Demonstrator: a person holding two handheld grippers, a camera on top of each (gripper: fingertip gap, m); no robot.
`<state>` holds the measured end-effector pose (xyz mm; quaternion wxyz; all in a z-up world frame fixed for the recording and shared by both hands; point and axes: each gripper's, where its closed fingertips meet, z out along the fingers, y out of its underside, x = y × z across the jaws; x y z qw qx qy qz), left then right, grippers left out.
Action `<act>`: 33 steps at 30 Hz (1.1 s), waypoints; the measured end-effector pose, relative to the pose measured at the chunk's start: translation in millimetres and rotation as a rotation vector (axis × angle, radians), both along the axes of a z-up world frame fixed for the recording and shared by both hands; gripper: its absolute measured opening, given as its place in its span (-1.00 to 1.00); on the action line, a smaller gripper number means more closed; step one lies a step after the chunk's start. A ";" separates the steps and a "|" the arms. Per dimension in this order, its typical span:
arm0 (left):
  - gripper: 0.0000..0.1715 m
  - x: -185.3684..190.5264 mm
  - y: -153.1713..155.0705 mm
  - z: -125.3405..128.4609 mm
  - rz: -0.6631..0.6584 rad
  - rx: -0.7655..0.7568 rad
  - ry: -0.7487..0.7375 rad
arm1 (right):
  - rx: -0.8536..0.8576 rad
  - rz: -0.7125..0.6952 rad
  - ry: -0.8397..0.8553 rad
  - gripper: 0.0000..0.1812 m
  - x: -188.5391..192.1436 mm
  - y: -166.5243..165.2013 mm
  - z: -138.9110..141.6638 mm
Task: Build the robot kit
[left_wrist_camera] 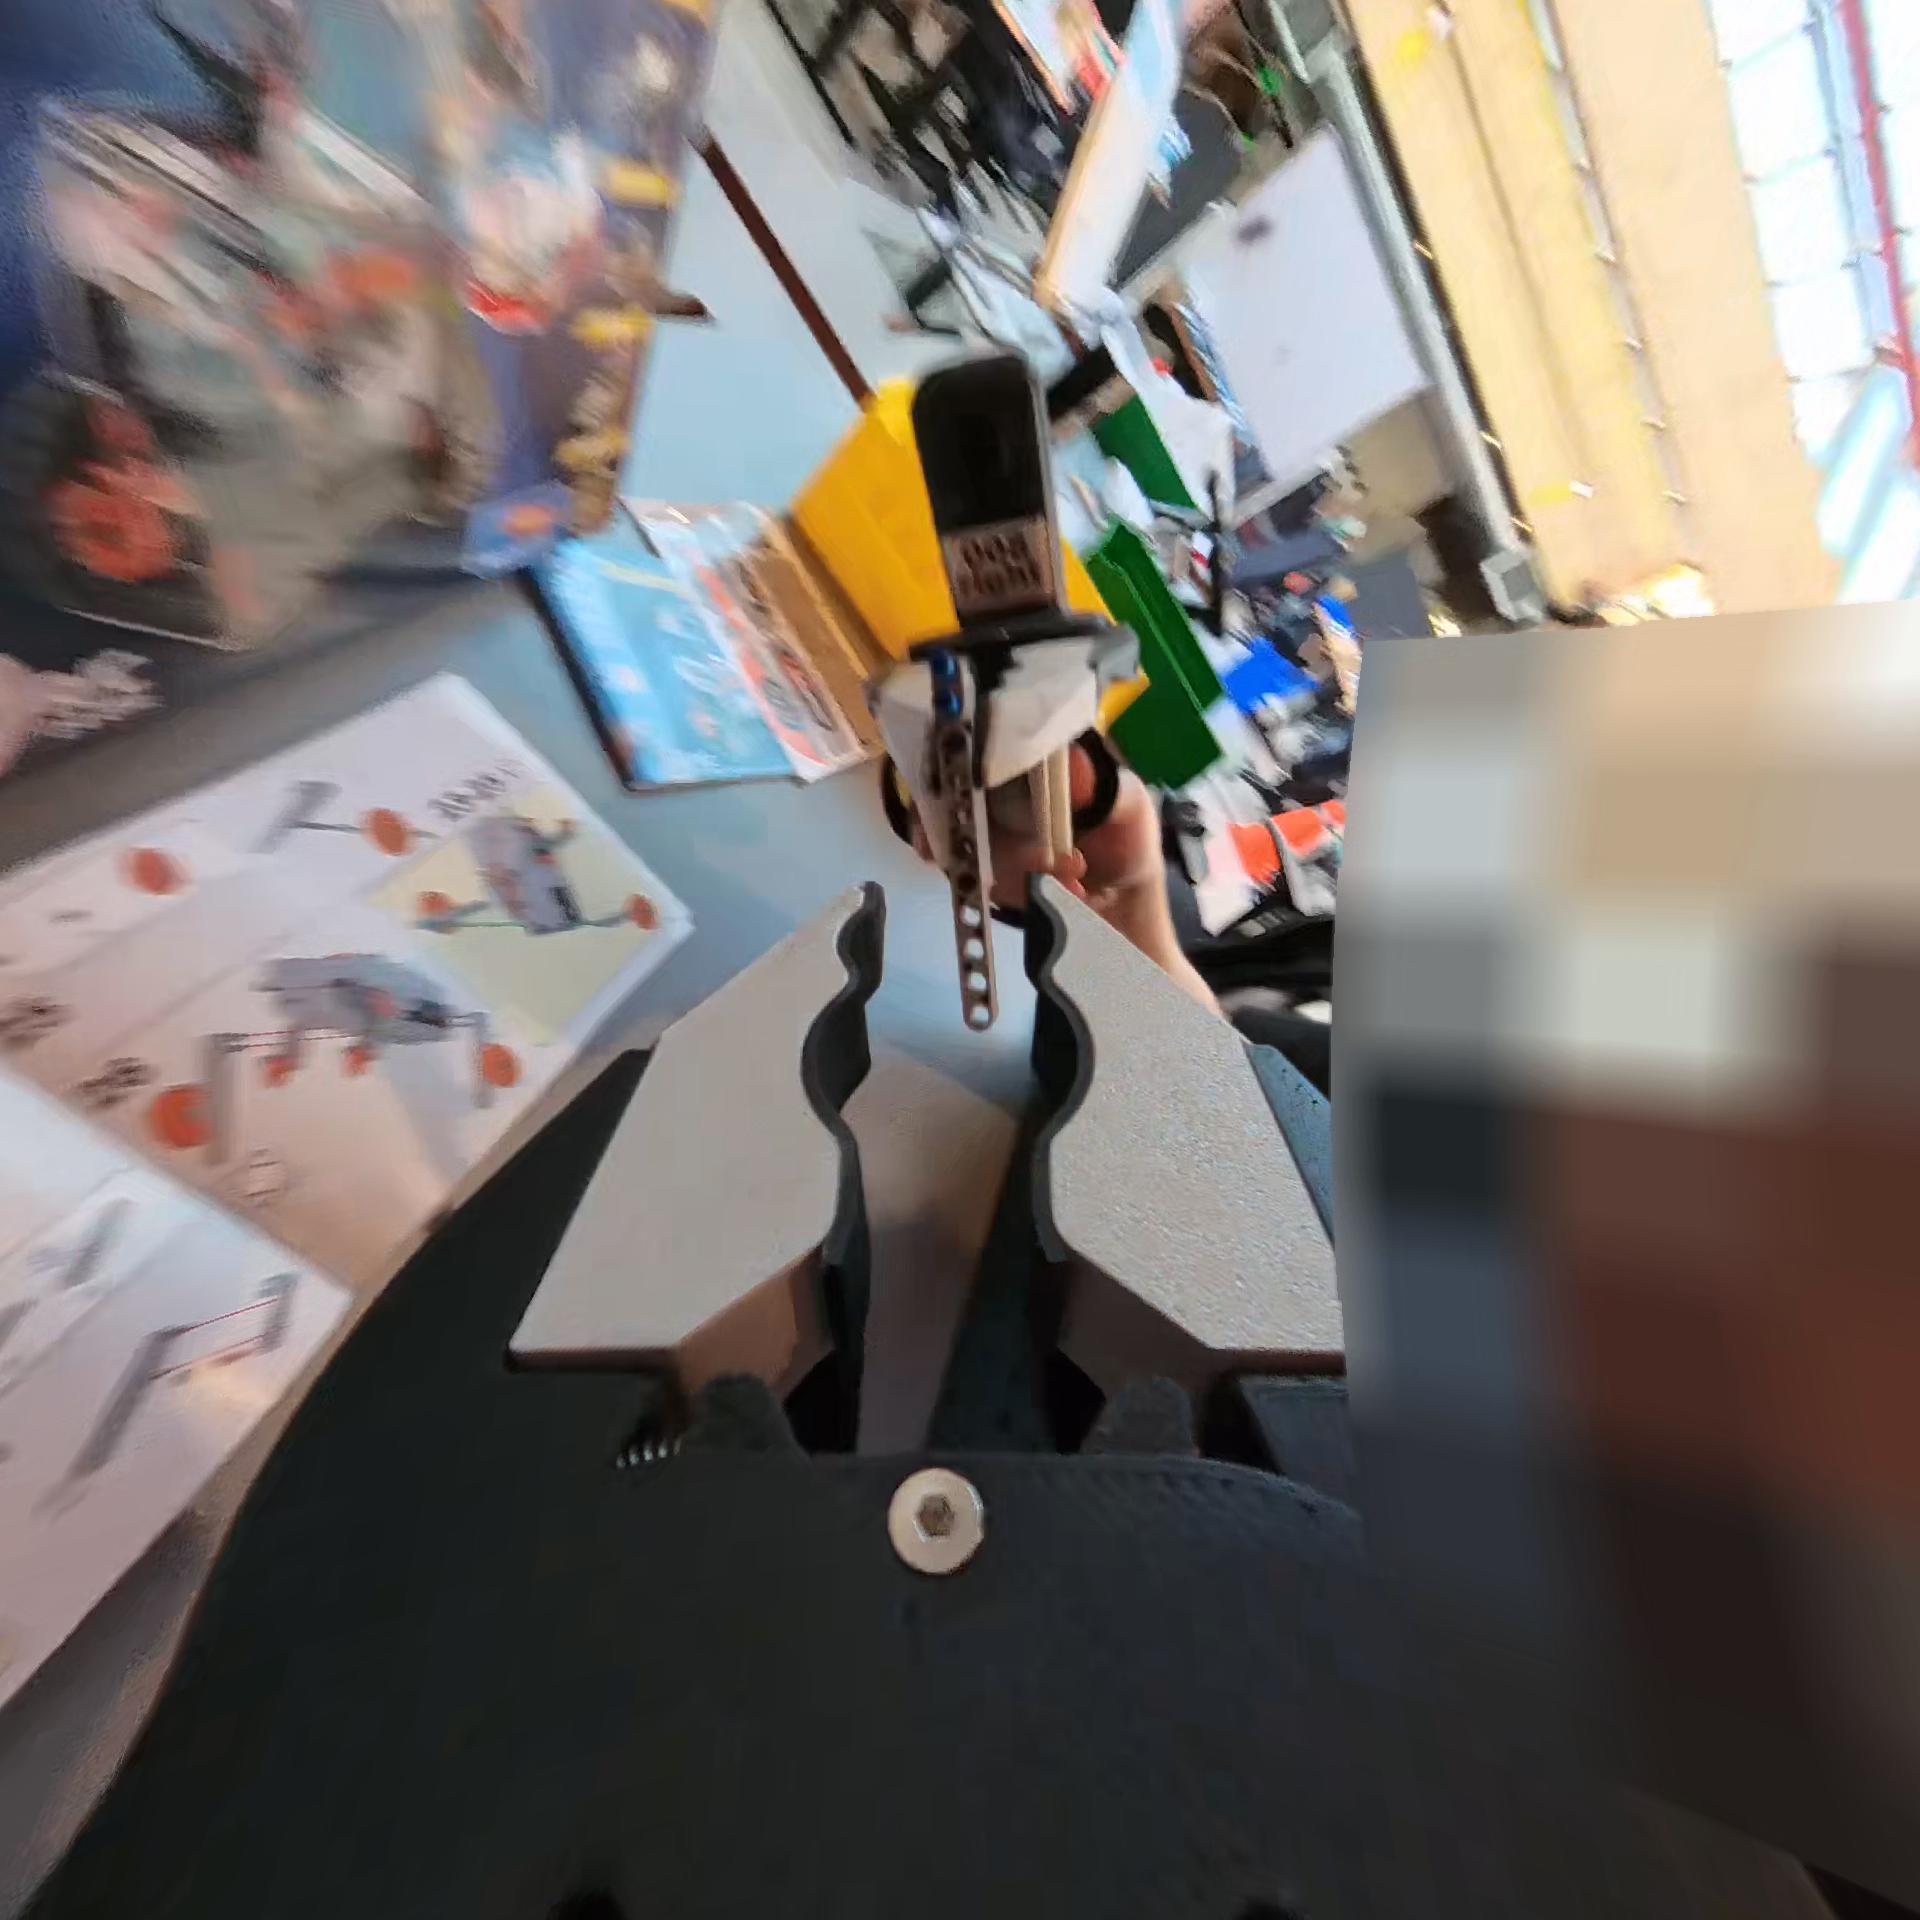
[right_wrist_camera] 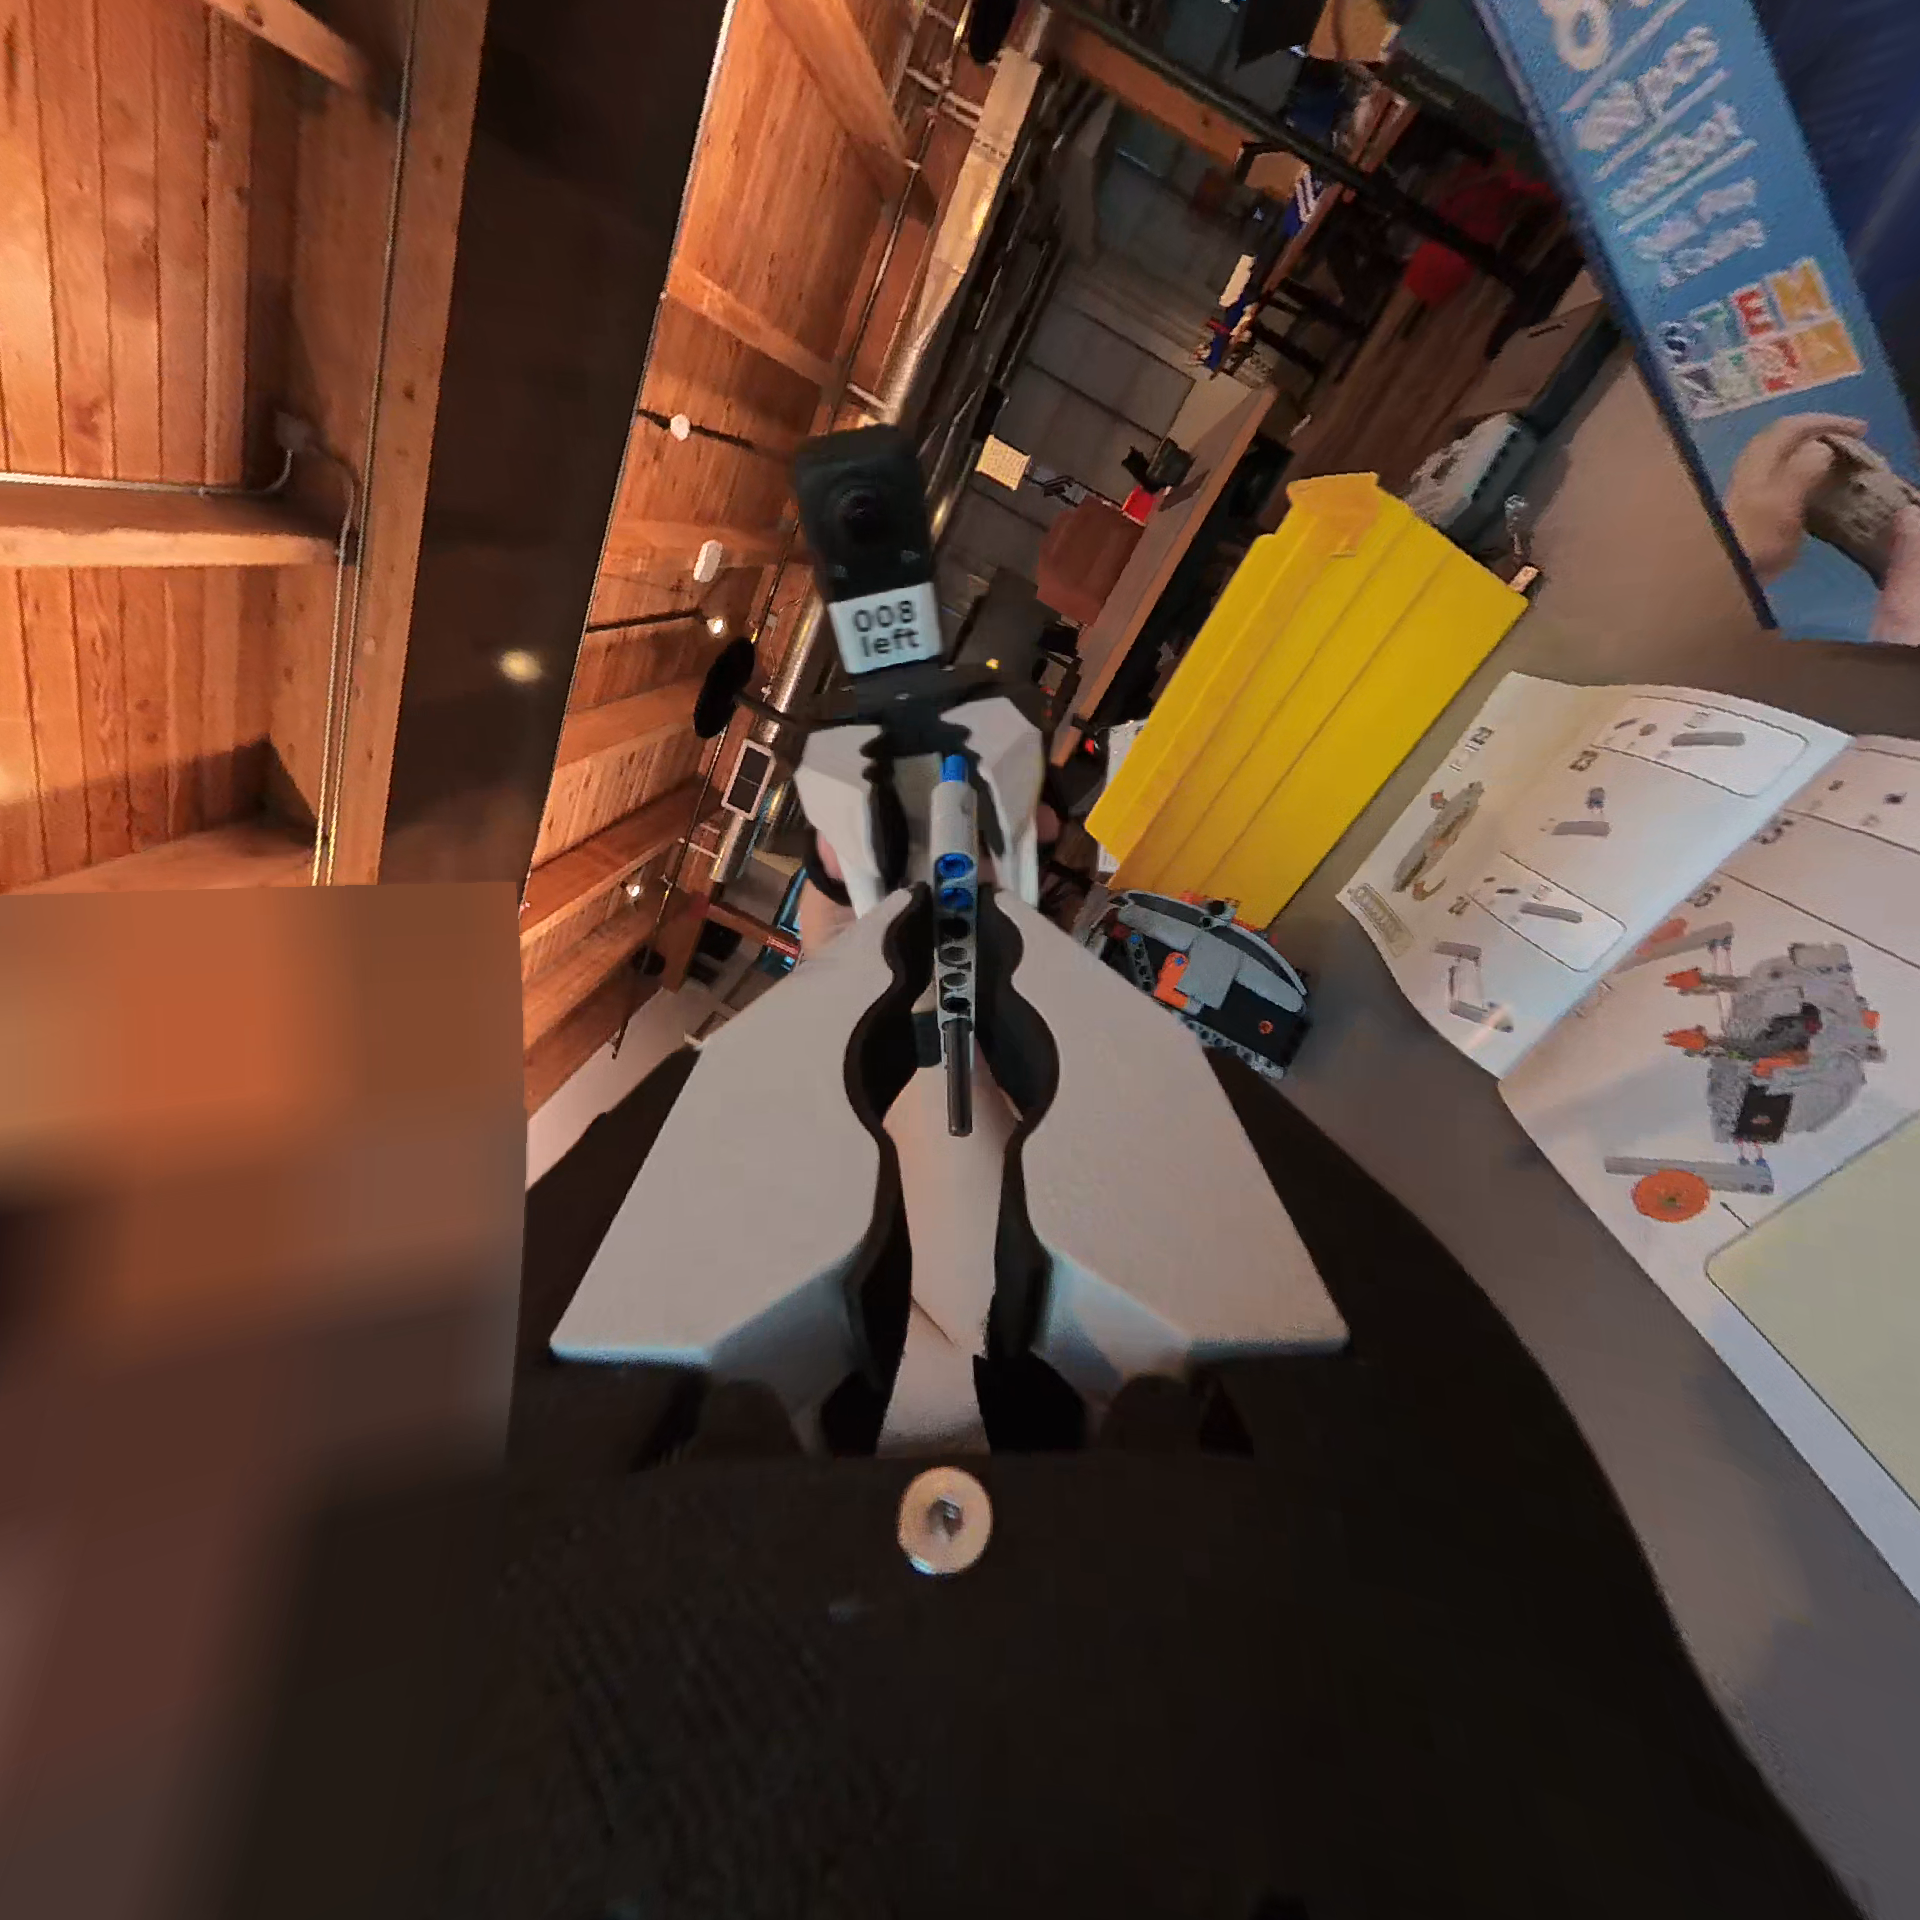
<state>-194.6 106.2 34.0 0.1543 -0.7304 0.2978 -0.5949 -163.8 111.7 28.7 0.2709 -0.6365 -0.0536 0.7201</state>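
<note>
The right gripper (right_wrist_camera: 951,909) is clamped on a grey perforated building-toy beam (right_wrist_camera: 951,966). The beam is pinched at the fingertips, and a black axle (right_wrist_camera: 958,1081) pokes back from it into the gap between the fingers. Blue pins (right_wrist_camera: 951,873) sit in the beam just ahead of the tips.

Facing it head-on, the left gripper (left_wrist_camera: 956,899) stands moderately open. The beam's free end (left_wrist_camera: 977,966) hangs in the gap between its fingertips, with space showing on both sides. Whether it touches the right-hand finger cannot be told.

Below and to the left of the left gripper lies an open instruction booklet (left_wrist_camera: 312,935) on the grey table (left_wrist_camera: 748,862). Seen from the right gripper, the booklet (right_wrist_camera: 1662,935) lies to the right. A part-built grey, black and orange model (right_wrist_camera: 1205,966) stands just right of the right gripper's tips.

Beyond the model is a yellow bin (right_wrist_camera: 1299,707). A green bin (left_wrist_camera: 1153,644) shows behind the right gripper (left_wrist_camera: 987,810). A tall blue box (right_wrist_camera: 1683,260) rises at the far right, behind the left gripper (right_wrist_camera: 935,821).
</note>
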 end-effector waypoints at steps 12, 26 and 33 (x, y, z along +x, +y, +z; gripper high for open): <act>-0.71 -77.3 7.1 149.0 0.592 1.062 -0.180 | -0.281 -0.066 0.116 -0.95 -7.9 23.5 -48.0; -0.89 -73.6 15.4 127.3 0.645 0.882 -0.078 | -0.249 -0.066 0.087 -0.95 -17.6 17.1 -42.6; -0.83 -59.4 17.1 92.0 0.538 0.676 0.048 | -0.290 -0.085 0.068 -0.95 -18.6 19.5 -49.7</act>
